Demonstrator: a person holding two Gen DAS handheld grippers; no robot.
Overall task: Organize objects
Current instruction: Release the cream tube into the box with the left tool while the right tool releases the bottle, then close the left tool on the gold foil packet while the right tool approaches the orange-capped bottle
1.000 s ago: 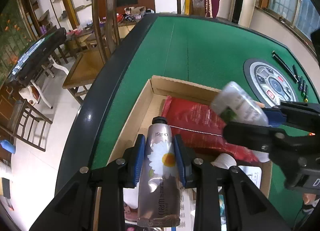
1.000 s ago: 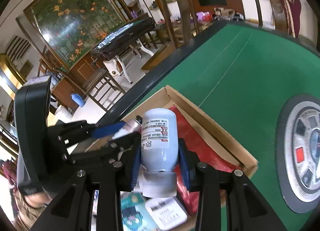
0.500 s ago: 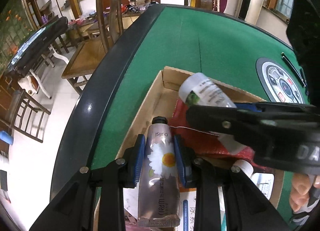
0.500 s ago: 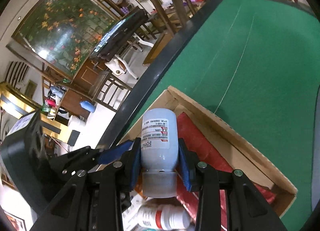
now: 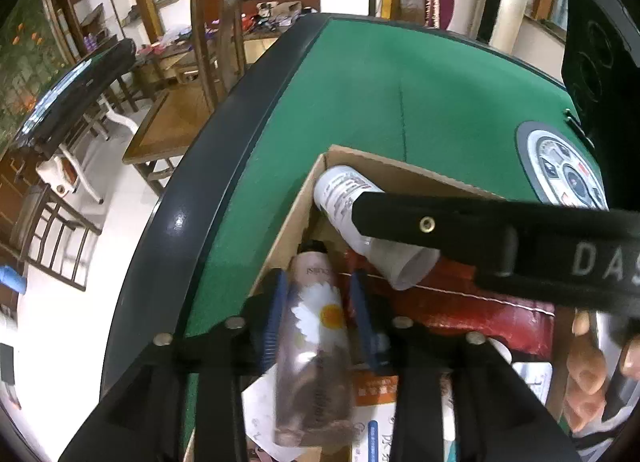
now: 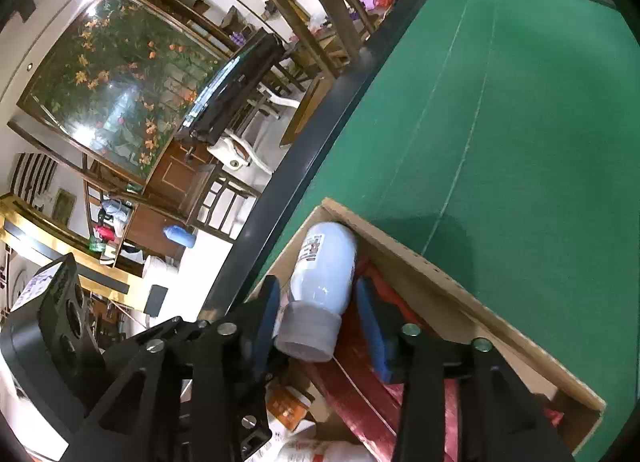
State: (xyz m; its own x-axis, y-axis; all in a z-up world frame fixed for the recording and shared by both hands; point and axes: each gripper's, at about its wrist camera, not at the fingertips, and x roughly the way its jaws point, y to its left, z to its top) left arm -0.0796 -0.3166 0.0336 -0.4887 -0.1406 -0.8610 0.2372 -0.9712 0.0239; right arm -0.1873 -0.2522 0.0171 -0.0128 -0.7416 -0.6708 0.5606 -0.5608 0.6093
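Note:
A cardboard box point(image 5: 404, 172) point(image 6: 440, 268) sits on the green table near its left rim. My left gripper point(image 5: 318, 302) stands open around a silver hand-cream tube point(image 5: 316, 338) with a daisy print, which lies loose inside the box. My right gripper point(image 6: 320, 302) stands open around a white bottle point(image 6: 326, 262) with a grey cap, lying in the box's far corner. The bottle also shows in the left wrist view point(image 5: 348, 198), under the right gripper's black finger. A red packet point(image 5: 472, 306) point(image 6: 360, 386) lies in the box beneath both.
Other small bottles and printed packets point(image 5: 376, 394) point(image 6: 288, 402) lie in the box's near part. A round grey control panel point(image 5: 564, 170) is set into the green felt point(image 6: 500, 122). Wooden chairs point(image 5: 216, 34) stand beyond the table's dark rim.
Both grippers have dropped into the box and opened. The white bottle moved left into the far corner and was let go; the tube slipped loose between the left fingers.

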